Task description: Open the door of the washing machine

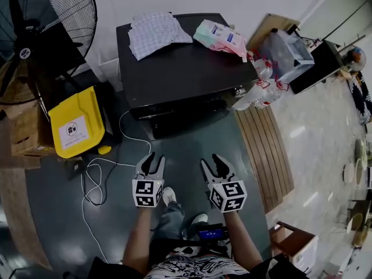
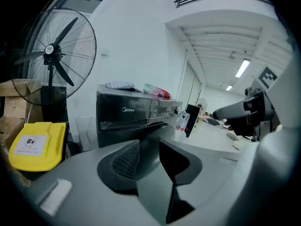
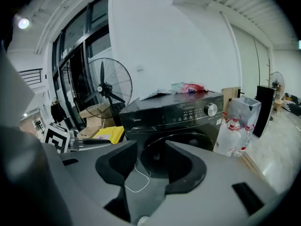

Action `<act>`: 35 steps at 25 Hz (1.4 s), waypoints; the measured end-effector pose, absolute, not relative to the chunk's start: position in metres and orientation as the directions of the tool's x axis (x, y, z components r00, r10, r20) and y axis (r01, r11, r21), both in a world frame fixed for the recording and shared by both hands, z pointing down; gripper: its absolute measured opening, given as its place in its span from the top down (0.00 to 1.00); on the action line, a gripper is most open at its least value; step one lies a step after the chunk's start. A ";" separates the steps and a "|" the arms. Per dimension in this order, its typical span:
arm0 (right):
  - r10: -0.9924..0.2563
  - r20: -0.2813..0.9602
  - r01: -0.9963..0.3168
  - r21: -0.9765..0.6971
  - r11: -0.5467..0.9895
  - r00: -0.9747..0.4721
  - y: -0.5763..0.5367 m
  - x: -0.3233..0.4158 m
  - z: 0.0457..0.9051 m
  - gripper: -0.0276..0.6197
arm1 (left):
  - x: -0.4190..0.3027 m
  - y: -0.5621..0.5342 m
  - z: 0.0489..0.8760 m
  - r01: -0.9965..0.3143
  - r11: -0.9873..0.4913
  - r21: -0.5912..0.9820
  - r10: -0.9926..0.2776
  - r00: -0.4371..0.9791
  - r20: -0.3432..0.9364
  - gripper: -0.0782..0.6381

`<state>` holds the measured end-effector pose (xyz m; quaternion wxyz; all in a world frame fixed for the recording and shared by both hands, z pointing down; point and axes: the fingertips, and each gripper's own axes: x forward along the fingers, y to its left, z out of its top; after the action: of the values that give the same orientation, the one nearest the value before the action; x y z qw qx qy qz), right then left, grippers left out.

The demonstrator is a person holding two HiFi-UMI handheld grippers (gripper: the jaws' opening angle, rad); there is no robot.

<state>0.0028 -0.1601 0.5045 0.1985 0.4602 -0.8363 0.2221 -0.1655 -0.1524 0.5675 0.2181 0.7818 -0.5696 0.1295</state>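
The black front-loading washing machine (image 1: 186, 63) stands against the wall ahead of me. In the right gripper view its round door (image 3: 190, 136) sits under the control panel and looks closed. My left gripper (image 1: 152, 158) and right gripper (image 1: 212, 163) hover side by side over the dark floor, well short of the machine's front. Both point toward it and touch nothing. The left gripper (image 2: 149, 147) has its jaws apart with nothing between them. The right gripper (image 3: 150, 154) stands open and empty as well, with the door framed between its jaws.
A checked cloth (image 1: 156, 32) and a pink package (image 1: 221, 38) lie on the machine's top. A large fan (image 1: 46, 22) and a yellow bin (image 1: 77, 122) stand to the left, a white cable (image 1: 99, 173) on the floor. Plastic bottles (image 1: 261, 92) and wooden boards (image 1: 270, 150) sit to the right.
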 end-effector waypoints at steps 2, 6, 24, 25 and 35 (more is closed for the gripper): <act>-0.681 0.543 -0.862 -0.195 0.468 -0.492 -0.169 -0.001 0.512 0.67 | -0.168 -0.162 0.582 -0.943 -0.269 0.197 -0.821 0.331 0.465 0.71; -0.671 0.560 -0.868 -0.211 0.450 -0.485 -0.184 -0.007 0.529 0.68 | -0.169 -0.181 0.611 -0.934 -0.298 0.196 -0.793 0.356 0.494 0.71; -0.675 0.595 -0.900 -0.293 0.324 -0.437 -0.232 -0.015 0.618 0.69 | -0.174 -0.262 0.732 -0.901 -0.390 0.188 -0.702 0.423 0.573 0.62; -0.671 0.599 -0.899 -0.291 0.326 -0.437 -0.232 -0.016 0.622 0.69 | -0.173 -0.267 0.736 -0.901 -0.393 0.185 -0.699 0.424 0.576 0.62; -0.655 0.634 -0.911 -0.274 0.308 -0.412 -0.228 -0.001 0.636 0.70 | -0.162 -0.290 0.761 -0.849 -0.484 0.212 -0.634 0.507 0.584 0.65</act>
<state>-0.0006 -0.2277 0.6364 0.2080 0.5008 -0.7816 0.3083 -0.1619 -0.2903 0.7613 0.2447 0.8328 -0.4453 0.2197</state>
